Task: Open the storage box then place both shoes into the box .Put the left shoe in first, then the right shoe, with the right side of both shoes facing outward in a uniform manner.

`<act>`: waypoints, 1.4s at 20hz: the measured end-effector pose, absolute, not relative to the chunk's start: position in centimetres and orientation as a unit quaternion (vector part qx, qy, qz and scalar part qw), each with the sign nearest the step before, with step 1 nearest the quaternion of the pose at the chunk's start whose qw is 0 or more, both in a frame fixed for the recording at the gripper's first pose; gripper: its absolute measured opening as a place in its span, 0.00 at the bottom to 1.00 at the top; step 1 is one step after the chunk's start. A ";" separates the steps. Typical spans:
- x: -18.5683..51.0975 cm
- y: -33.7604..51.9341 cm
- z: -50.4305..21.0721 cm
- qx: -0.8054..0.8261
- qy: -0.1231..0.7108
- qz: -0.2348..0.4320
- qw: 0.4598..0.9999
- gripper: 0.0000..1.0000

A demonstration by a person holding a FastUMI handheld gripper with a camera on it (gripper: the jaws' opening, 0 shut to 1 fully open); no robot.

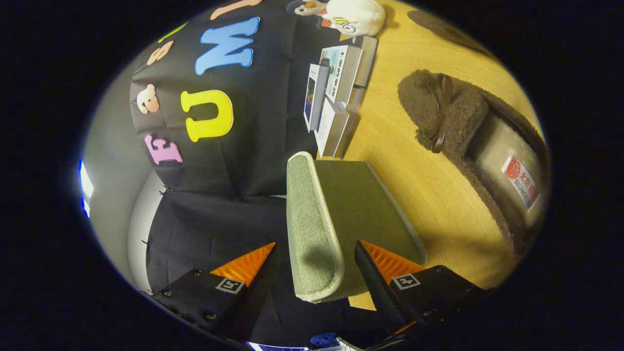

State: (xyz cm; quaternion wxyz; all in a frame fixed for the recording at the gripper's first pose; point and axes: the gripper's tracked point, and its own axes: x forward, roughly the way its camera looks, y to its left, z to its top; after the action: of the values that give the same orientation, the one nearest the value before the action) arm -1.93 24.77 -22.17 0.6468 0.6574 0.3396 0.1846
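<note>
The grey-green fabric storage box [375, 209] stands on the wooden table [419, 165] just ahead of me. Its rounded woven edge [309, 229], which looks like the lid's rim, runs between my two fingers. My gripper [316, 246] is open and straddles that edge, with a narrow gap on each side; one finger [248, 265] is on the wall side, the other [390, 263] over the box's flat face. A brown fuzzy slipper [453, 122] with a strap lies on the table beyond the box. The dark edge of a second slipper [438, 24] shows farther off.
A stack of small books and cartons [336, 97] stands on the table against the black cloth wall [219, 209], just past the box. A white plush toy [353, 14] sits behind the stack. Bare wood lies between the box and the slipper.
</note>
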 end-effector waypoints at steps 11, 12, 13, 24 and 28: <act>-2.2 23.7 -22.3 0.694 0.348 0.196 0.598 0.51; -1.7 24.7 -22.1 0.703 0.348 0.186 0.592 0.33; -1.8 25.0 -21.8 0.696 0.351 0.195 0.595 0.15; -2.1 25.0 -17.2 0.590 0.348 0.234 0.690 0.00; -1.4 25.2 -14.0 0.573 0.334 0.248 0.706 0.00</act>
State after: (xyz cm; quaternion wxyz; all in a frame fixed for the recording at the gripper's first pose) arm -1.38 25.19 -13.96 0.7056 0.5734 0.3343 0.2481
